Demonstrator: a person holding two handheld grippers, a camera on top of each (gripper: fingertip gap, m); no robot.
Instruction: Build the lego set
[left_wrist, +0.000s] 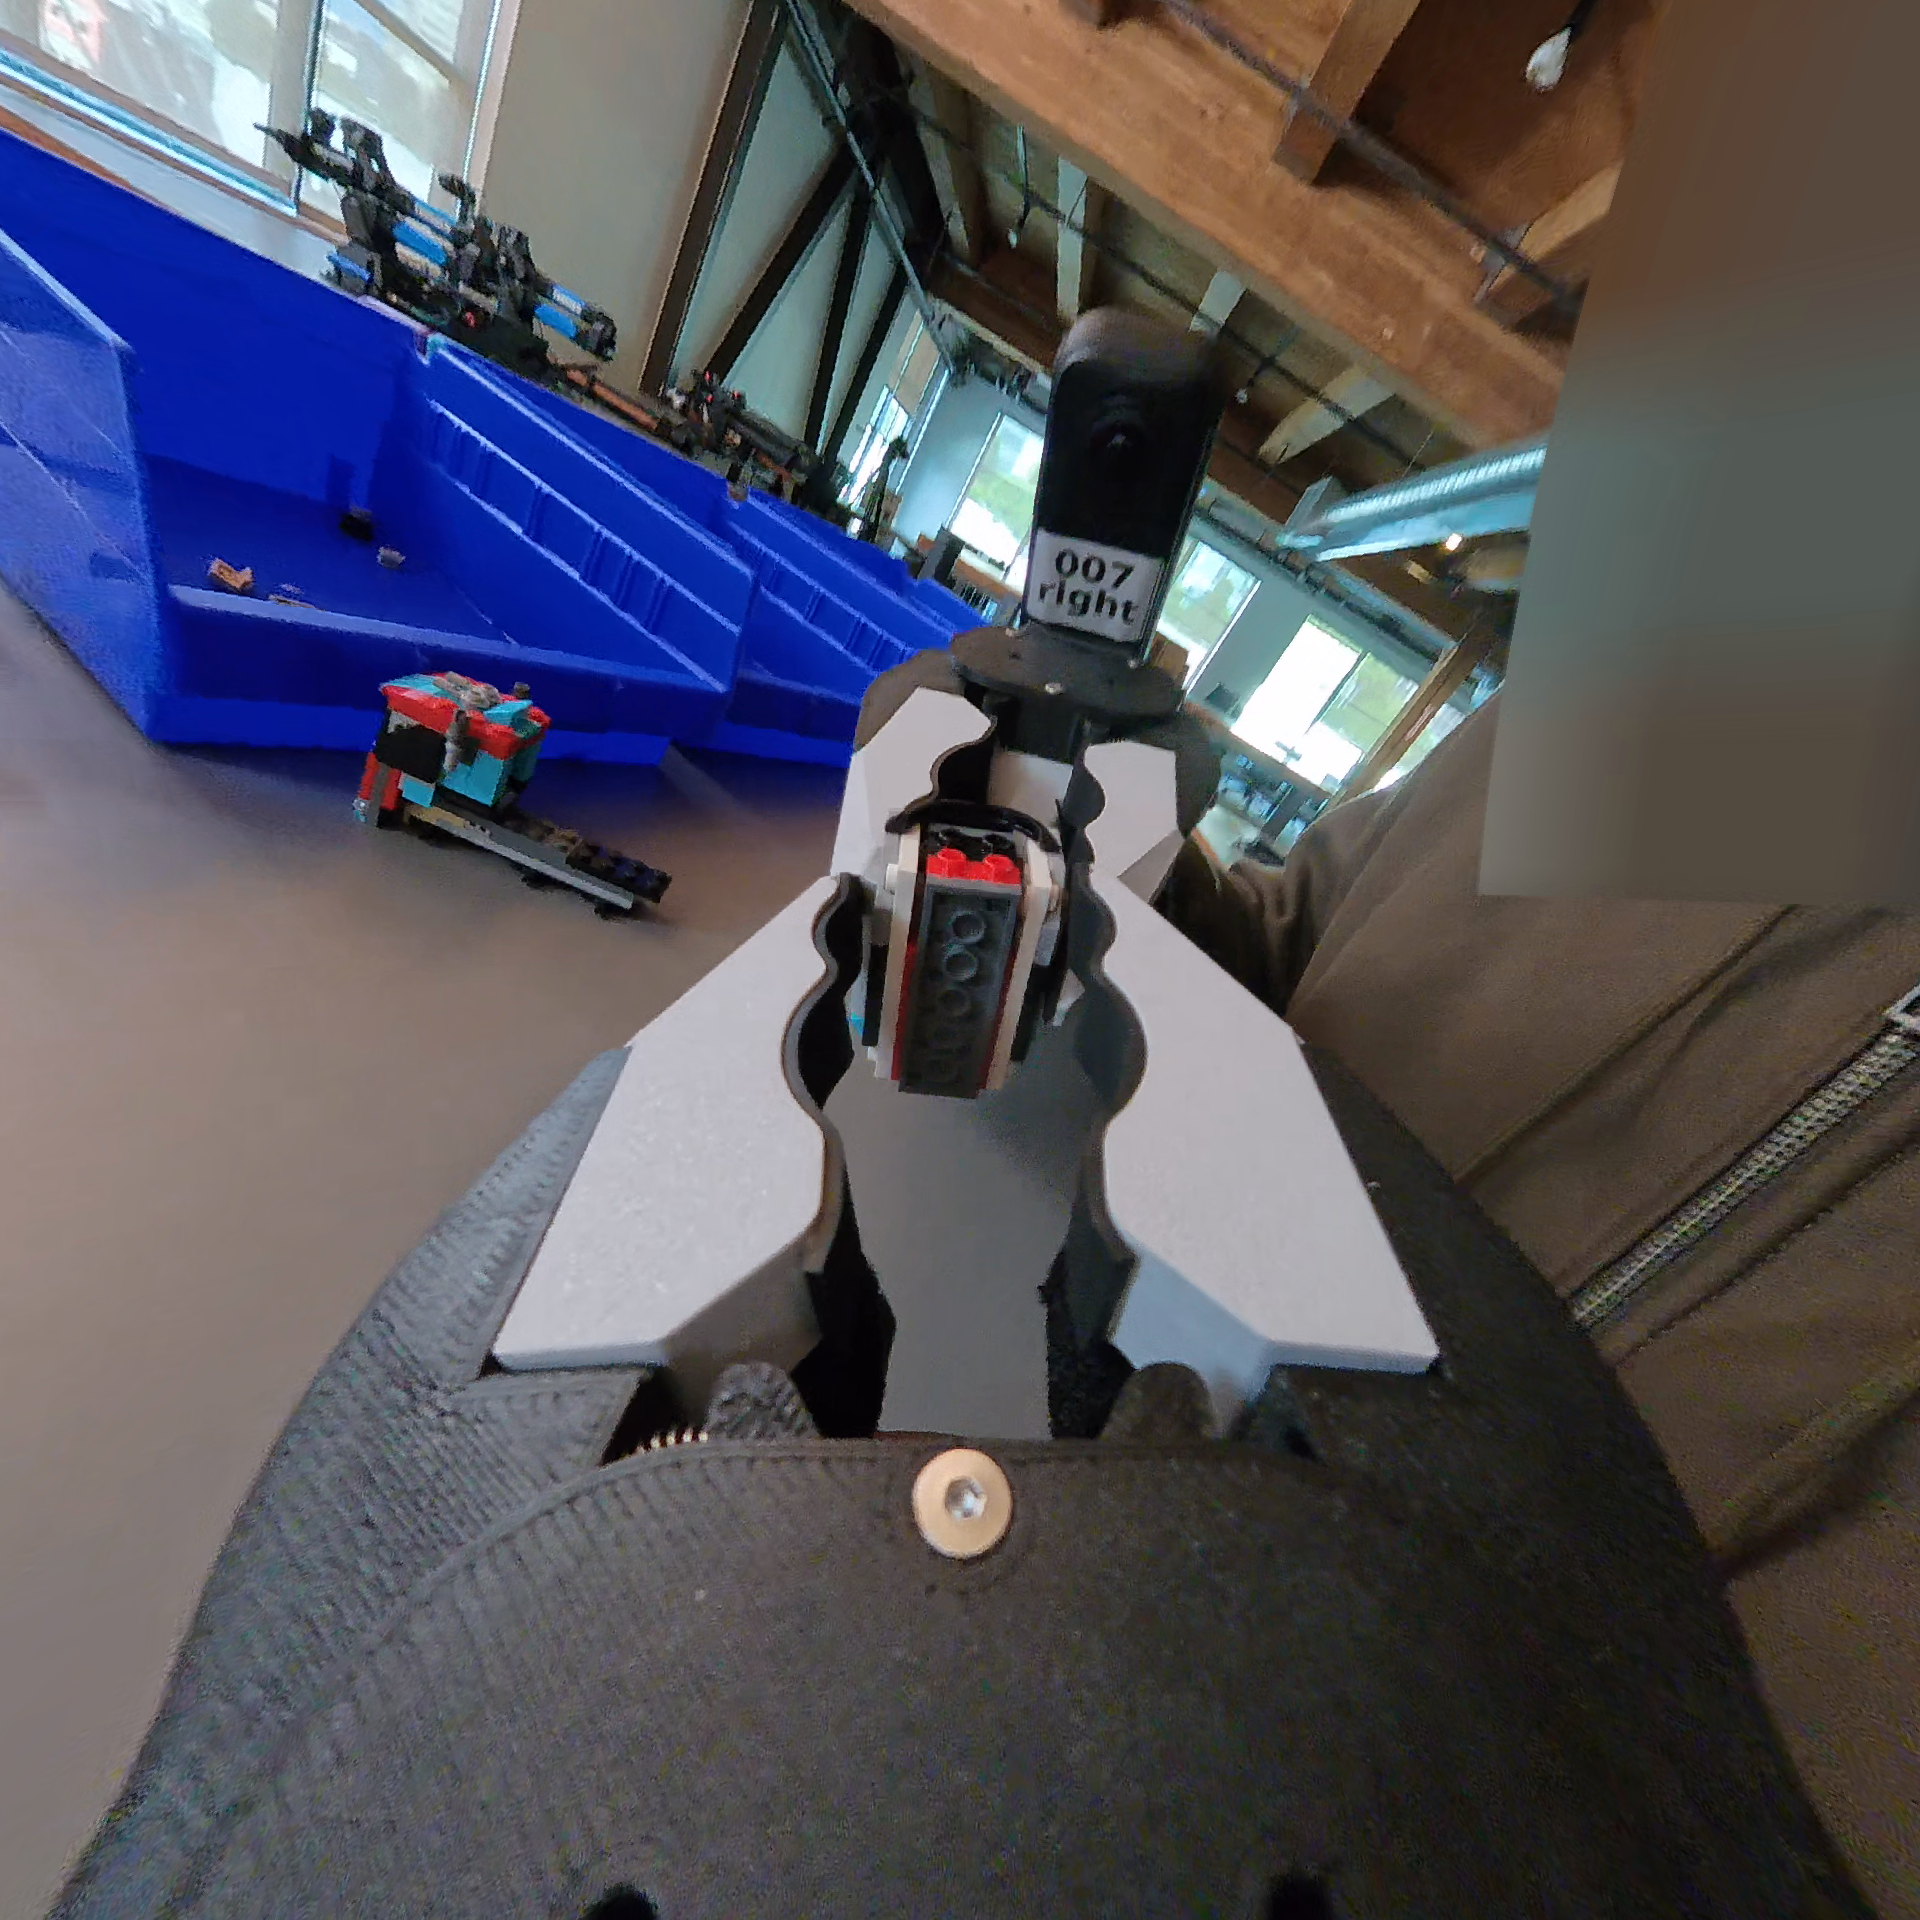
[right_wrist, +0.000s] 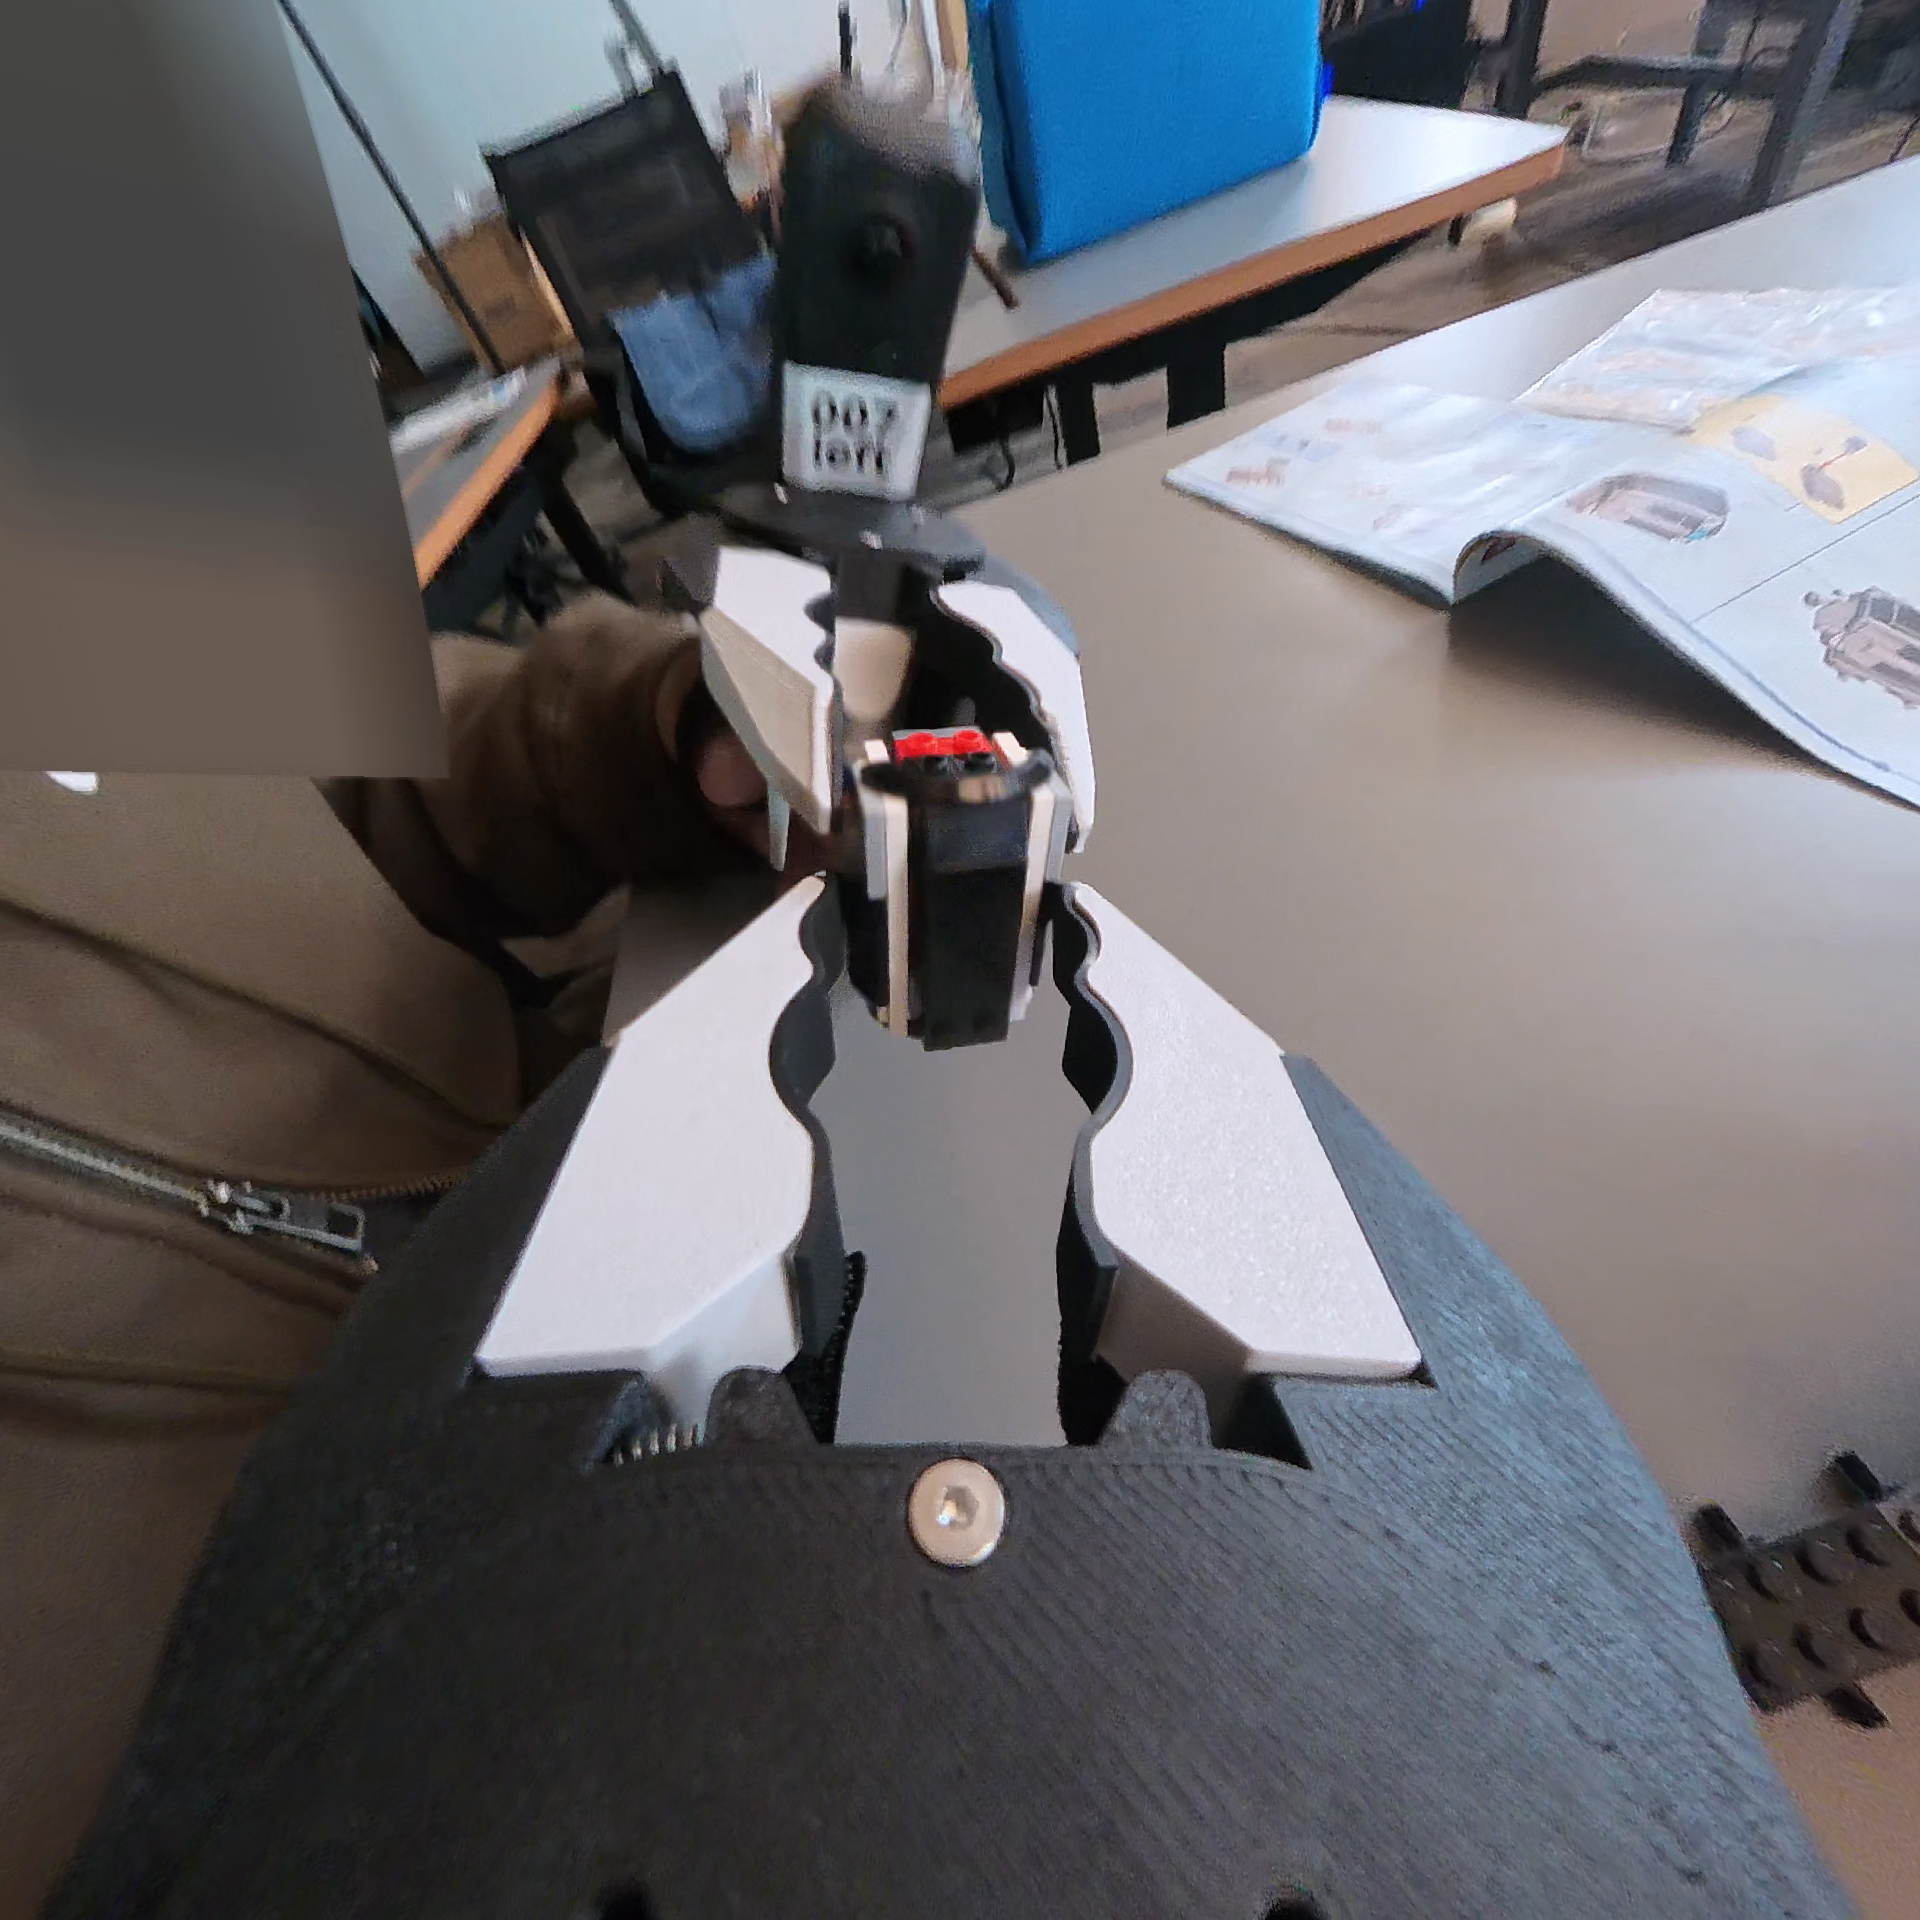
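**Two tongs, one small brick block between them**

The grey tabletop (left_wrist: 208, 1039) carries blue bins (left_wrist: 312, 540) at the far left and an open booklet (right_wrist: 1558, 499) at the far right. A brick model (left_wrist: 457, 769) stands near the bins, well apart from the tongs.

Held above the tabletop, a small brick block (left_wrist: 956, 977) of white, red and dark grey sits between both tongs. The left tongs (left_wrist: 961, 997) grip its near end; the right tongs (right_wrist: 956, 966) grip the opposite end, pads pressing its white sides.

Risk, as I judge it: the two pulling or twisting against each other could split the block or drop pieces.
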